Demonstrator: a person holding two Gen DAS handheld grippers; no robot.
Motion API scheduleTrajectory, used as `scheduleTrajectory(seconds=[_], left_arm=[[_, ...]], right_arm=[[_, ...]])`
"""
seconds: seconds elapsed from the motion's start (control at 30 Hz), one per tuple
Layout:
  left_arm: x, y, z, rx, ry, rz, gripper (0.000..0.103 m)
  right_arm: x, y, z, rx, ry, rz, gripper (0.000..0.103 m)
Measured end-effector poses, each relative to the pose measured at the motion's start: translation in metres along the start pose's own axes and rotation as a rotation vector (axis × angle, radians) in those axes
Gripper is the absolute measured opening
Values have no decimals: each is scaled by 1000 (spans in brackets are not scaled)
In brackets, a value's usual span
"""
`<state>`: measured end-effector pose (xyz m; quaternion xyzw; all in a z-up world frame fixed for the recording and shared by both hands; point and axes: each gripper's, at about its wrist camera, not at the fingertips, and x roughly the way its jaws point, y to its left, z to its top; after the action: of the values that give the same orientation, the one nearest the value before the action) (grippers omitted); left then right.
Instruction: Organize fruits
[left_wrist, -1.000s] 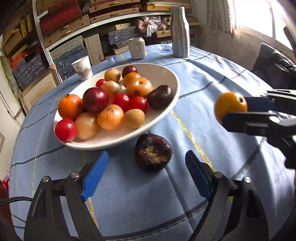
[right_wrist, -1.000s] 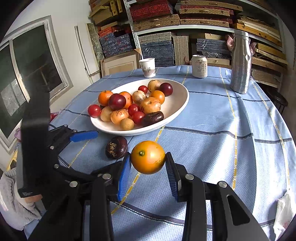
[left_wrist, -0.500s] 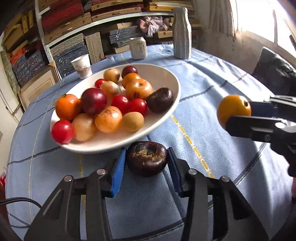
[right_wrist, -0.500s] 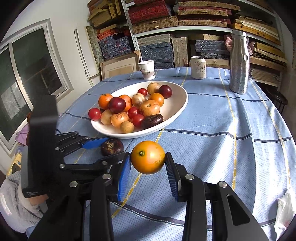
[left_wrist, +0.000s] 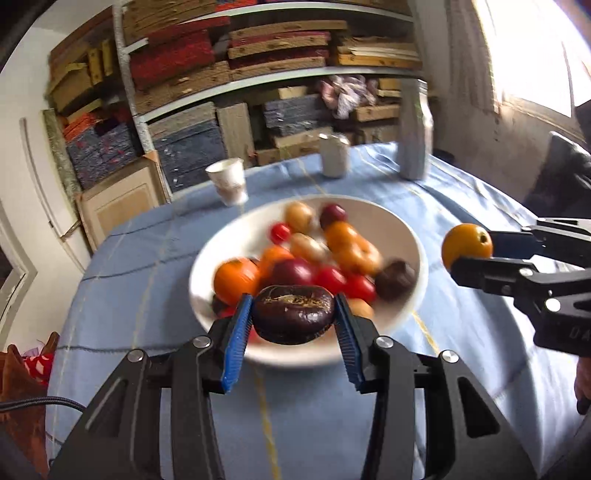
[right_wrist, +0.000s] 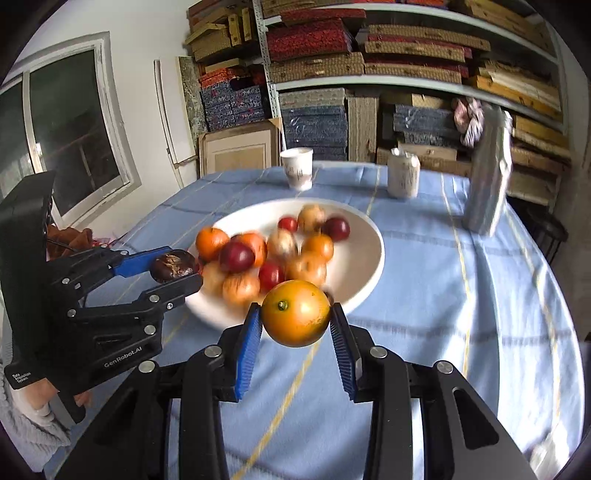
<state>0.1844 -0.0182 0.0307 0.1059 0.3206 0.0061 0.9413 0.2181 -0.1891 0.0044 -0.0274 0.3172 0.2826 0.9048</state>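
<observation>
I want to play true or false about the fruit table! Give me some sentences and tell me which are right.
1. The left tool holds a dark brown fruit. True.
2. The right tool is empty. False: it grips an orange fruit.
3. The white bowl has many fruits in it. True.
4. The paper cup lies tipped over on the blue tablecloth. False: it stands upright.
5. The silver bottle stands inside the bowl. False: it stands on the cloth, beyond the bowl.
</observation>
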Motion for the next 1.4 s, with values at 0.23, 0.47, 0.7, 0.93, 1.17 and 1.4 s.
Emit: scheduleTrajectory(seconds=[0.23, 0.47, 0.7, 0.93, 1.17, 1.4], left_arm=[[44, 29, 23, -68, 18, 30, 43], [69, 35, 32, -74, 4, 48, 43], [71, 37, 29, -105, -5, 30, 76], [41, 44, 24, -159, -51, -19, 99], [-8, 47, 8, -246, -61, -114, 99], [-42, 46, -11, -319, -129, -142, 99]], right_arm=[[47, 18, 26, -63, 2, -18, 38], [76, 23, 19, -77, 11, -22, 52], [67, 21, 19, -78, -29, -29, 70], [45, 17, 15, -35, -62, -32, 88], [-5, 23, -3, 3, -160, -51, 99], [-36, 25, -22, 23, -202, -46, 99]])
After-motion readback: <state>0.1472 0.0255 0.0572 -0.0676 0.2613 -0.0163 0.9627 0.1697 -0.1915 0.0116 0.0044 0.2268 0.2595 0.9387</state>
